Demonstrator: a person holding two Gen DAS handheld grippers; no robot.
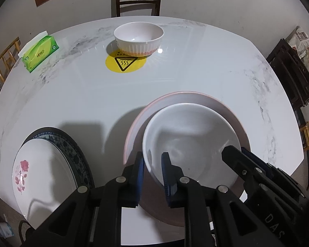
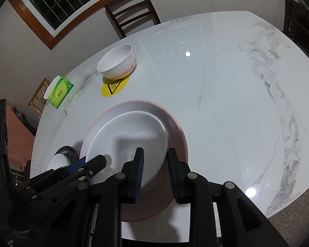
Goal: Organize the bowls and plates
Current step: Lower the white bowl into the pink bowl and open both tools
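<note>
Tissue box: green cardboard tissue box [image 1: 40, 53] at the table's far left edge.
Plates: rose-printed white plate [image 1: 43, 177] stacked on a blue-patterned plate [image 1: 76, 156] — near left.
Ribbed bowl: white ribbed ceramic bowl [image 1: 139, 38] partly on a yellow round warning sticker [image 1: 124, 62].
White bowl: plain white bowl [image 1: 191, 142] nested in a pink-rimmed shallow dish [image 1: 206, 100] on the white marble table [image 1: 195, 61].
Left gripper [image 1: 153, 160]: straddles the bowl's left rim; whether the pads press it, I cannot tell.
Right gripper [image 2: 155, 156]: straddles the right rim — grip likewise unclear.

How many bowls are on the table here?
2: a white bowl nested in the pink plate near the tongs, and a ribbed bowl at the far side by the yellow sticker.
</note>
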